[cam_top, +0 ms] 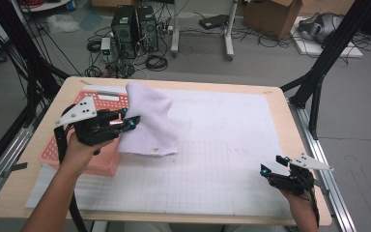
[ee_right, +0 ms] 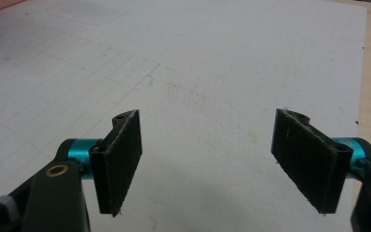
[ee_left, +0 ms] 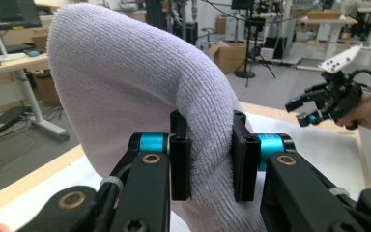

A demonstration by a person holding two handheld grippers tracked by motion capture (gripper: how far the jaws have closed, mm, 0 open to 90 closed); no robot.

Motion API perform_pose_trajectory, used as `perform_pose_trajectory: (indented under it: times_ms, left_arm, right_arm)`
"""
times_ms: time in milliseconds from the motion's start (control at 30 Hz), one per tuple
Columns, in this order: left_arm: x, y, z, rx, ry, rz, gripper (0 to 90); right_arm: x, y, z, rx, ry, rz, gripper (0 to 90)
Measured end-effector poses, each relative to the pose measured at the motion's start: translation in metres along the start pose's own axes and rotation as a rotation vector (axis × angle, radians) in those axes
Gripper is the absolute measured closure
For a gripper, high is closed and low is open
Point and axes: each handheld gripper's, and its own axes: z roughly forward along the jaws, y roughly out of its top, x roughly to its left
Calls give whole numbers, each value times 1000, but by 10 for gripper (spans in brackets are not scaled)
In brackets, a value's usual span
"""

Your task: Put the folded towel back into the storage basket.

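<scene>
White towel [cam_top: 149, 123], pinched between the pads of the left gripper [cam_top: 130, 121] and lifted in a drooping fold above the pink basket [cam_top: 99, 157] at the table's [cam_top: 270, 104] left side; right gripper [cam_top: 275, 164] well apart at the near right, jaws wide, holding nothing
</scene>
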Motion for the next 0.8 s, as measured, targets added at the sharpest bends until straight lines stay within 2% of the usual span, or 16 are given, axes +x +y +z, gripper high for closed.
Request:
perform_pose_trajectory:
  times_ms: [400,633,800]
  left_arm:
    - [12,4,-23,-62,24,-18,741]
    - [26,6,-40,-88,36,-32,741]
    - [39,6,-55,-85,43,-35,741]
  right_arm:
    - [1,0,1,5,-1,3,254]
    - [2,0,2,3,-2,-1,254]
    - [2,1,1,5,-7,-4,254]
